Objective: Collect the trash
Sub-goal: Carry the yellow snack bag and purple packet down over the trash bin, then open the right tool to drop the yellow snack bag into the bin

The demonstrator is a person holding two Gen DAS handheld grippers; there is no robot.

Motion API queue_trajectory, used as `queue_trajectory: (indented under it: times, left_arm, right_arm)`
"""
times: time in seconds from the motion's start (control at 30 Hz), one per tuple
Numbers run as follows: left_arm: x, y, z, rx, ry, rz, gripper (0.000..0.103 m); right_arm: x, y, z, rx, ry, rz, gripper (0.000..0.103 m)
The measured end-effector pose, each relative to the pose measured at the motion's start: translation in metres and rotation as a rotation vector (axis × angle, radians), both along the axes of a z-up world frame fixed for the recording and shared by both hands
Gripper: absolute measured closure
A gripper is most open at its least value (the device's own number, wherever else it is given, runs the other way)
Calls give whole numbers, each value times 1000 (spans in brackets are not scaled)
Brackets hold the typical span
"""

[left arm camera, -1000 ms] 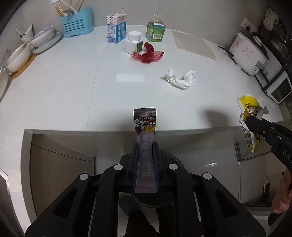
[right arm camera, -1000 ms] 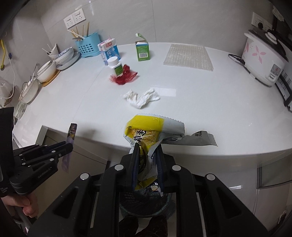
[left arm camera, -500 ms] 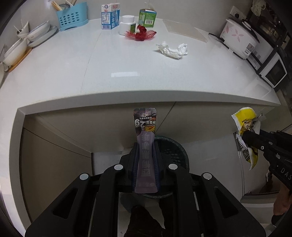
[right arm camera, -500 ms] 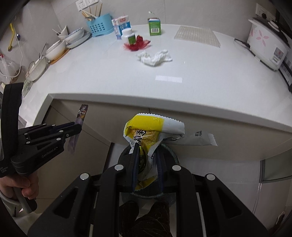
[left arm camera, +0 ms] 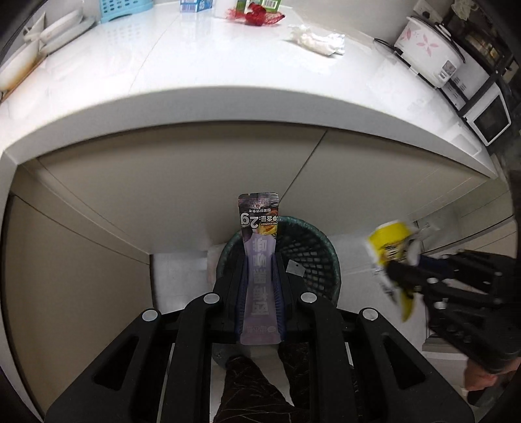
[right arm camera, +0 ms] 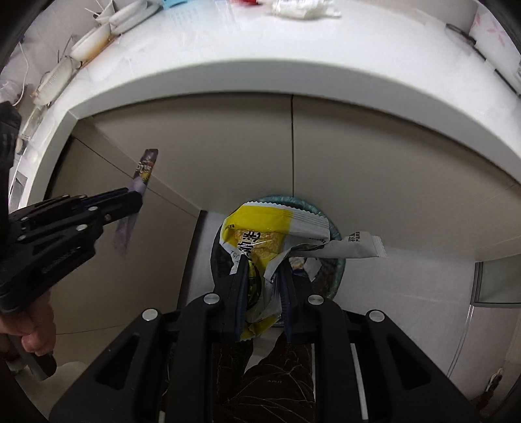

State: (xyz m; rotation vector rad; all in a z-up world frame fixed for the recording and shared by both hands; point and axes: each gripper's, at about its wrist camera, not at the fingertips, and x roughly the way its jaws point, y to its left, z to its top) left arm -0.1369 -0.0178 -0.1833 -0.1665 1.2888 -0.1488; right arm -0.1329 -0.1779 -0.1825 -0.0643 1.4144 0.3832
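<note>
My left gripper [left arm camera: 259, 260] is shut on a long purple snack wrapper [left arm camera: 259, 247] and holds it over a dark green mesh waste basket [left arm camera: 320, 250] on the floor below the counter. My right gripper [right arm camera: 262, 260] is shut on a crumpled yellow and white snack bag [right arm camera: 260, 227], also above the basket [right arm camera: 335, 270]. In the left wrist view the right gripper [left arm camera: 394, 271] with the yellow bag [left arm camera: 389, 244] is at the right. In the right wrist view the left gripper [right arm camera: 136, 195] with the purple wrapper [right arm camera: 143, 169] is at the left.
The white counter [left arm camera: 228, 65] above holds a crumpled white tissue [left arm camera: 317, 40], a red net [left arm camera: 257, 16], cartons, a blue utensil rack, bowls at the left and a rice cooker [left arm camera: 426, 58] at the right. Beige cabinet doors [left arm camera: 162, 182] stand behind the basket.
Both grippers have come down from counter height to below the counter edge, over the waste basket. Each still holds its wrapper. The right gripper has moved closer to the left one.
</note>
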Motion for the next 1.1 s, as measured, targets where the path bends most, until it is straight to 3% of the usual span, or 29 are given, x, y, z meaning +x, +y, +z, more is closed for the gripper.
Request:
queue_trajectory:
  times: [0.47, 0.93, 1.1]
  left_arm:
    - [-3, 22, -38, -10, 86, 40, 89]
    - [-11, 37, -49, 33, 117, 48, 89]
    - [-16, 40, -51, 47, 128, 51, 89]
  right_arm:
    - [4, 19, -75, -32, 102, 16, 85]
    - [-1, 40, -95, -37, 117, 41, 80]
    - [-2, 43, -97, -46, 111, 45, 67]
